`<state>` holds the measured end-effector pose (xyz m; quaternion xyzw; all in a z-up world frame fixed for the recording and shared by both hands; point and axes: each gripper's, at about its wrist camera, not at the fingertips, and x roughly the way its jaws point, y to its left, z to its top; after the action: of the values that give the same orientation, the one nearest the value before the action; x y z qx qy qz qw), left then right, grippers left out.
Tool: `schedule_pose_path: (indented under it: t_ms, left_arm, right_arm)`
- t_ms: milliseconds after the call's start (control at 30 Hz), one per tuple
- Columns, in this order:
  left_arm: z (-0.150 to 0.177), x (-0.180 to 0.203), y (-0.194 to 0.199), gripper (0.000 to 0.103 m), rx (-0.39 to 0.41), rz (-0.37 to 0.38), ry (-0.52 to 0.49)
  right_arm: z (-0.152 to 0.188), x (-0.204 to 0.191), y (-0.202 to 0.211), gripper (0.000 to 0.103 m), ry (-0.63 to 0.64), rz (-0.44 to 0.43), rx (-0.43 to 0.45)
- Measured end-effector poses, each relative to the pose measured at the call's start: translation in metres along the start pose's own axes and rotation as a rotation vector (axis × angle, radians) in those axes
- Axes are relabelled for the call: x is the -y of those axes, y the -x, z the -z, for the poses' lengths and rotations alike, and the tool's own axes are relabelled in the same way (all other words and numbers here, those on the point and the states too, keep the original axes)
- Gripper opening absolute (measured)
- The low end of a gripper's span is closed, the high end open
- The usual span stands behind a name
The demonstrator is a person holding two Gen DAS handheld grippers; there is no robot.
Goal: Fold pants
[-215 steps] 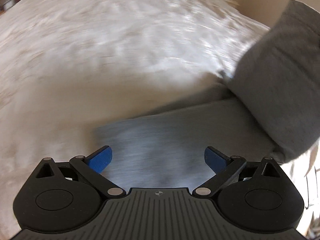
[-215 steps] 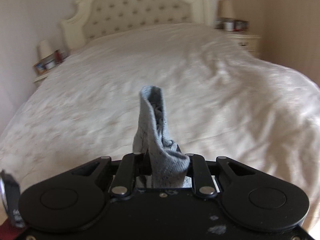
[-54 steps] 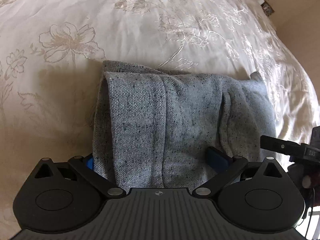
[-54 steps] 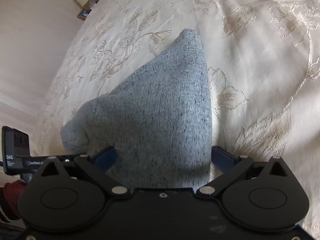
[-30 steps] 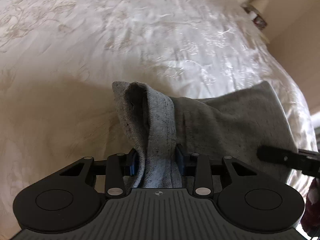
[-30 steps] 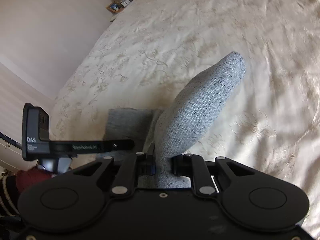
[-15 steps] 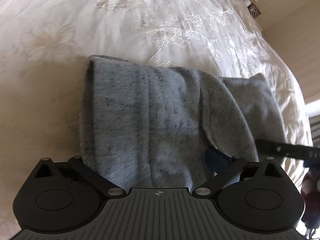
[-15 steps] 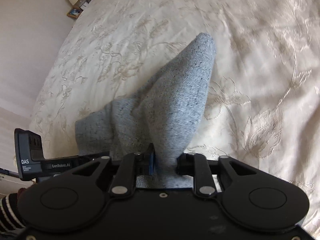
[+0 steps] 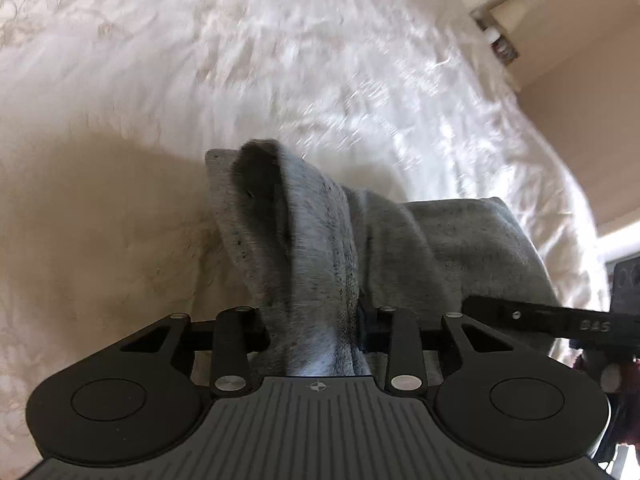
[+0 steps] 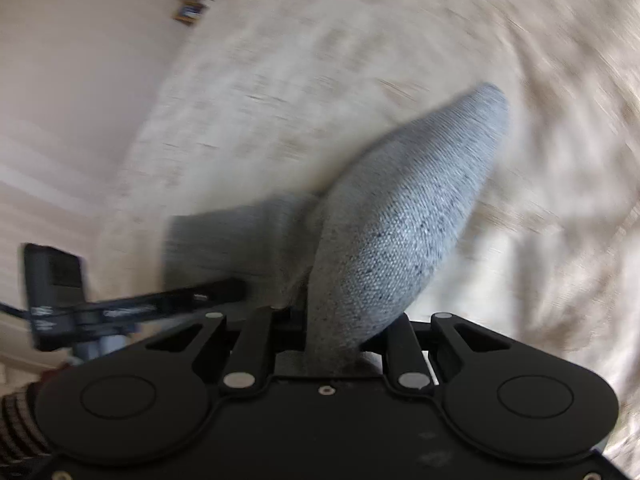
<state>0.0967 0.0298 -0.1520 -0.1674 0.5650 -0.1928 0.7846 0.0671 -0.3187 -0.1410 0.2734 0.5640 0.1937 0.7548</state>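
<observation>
cream bedspread (image 9: pixel 280 60), beige wall (image 10: pixel 80 60), grey pants (image 9: pixel 440 240)

A home bedroom: a cream embroidered bedspread (image 9: pixel 280 60) fills both views, with a cluttered bedside table (image 9: pixel 500 40) at upper right

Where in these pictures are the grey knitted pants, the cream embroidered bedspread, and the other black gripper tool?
Grey knitted pants (image 9: pixel 316 264): left wrist view, on the bunched fold rising from the jaws.
Cream embroidered bedspread (image 9: pixel 280 60): left wrist view, on bare cover beyond the pants.
Right gripper (image 9: pixel 532 314): left wrist view, on its black side bar.
</observation>
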Motion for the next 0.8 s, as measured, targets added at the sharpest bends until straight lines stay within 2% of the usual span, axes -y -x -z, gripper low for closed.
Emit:
schedule_pose_path:
  t_ms: [100,200,433,533,600,633,667,700,733,800]
  left_arm:
    - [-0.015,0.005,0.023,0.033,0.061,0.001,-0.035]
    - [-0.044,-0.009,0.046,0.033,0.121,-0.012,-0.026]
    - [-0.128,-0.07,0.091,0.033,0.228,-0.074,-0.018]
    - [-0.153,-0.103,0.101,0.038,0.252,-0.119,0.003]
    - [-0.16,-0.125,0.098,0.046,0.259,-0.238,0.022]
    - [-0.161,-0.137,0.092,0.045,0.249,-0.344,0.034]
    - [-0.161,-0.147,0.084,0.044,0.23,-0.459,0.03]
    - [-0.159,-0.154,0.077,0.043,0.208,-0.543,0.013]
    - [-0.156,-0.16,0.071,0.043,0.188,-0.586,-0.006]
    - [-0.151,-0.165,0.068,0.043,0.17,-0.609,-0.015]
  right_arm:
    - [-0.014,-0.037,0.011,0.018,0.059,-0.028,0.03]
    - [-0.04,-0.065,0.005,0.018,0.063,-0.076,0.072]
    - [-0.121,-0.135,-0.055,0.018,0.084,-0.191,0.12]
    - [-0.15,-0.161,-0.086,0.021,0.092,-0.187,0.132]
    - [-0.165,-0.164,-0.11,0.029,0.094,-0.077,0.159]
    - [-0.169,-0.159,-0.124,0.037,0.077,0.034,0.161]
    - [-0.173,-0.153,-0.138,0.032,0.054,0.169,0.149]
    - [-0.174,-0.152,-0.147,0.029,0.054,0.274,0.143]
    - [-0.174,-0.151,-0.156,0.028,0.08,0.383,0.14]
    - [-0.17,-0.157,-0.161,0.028,0.126,0.47,0.157]
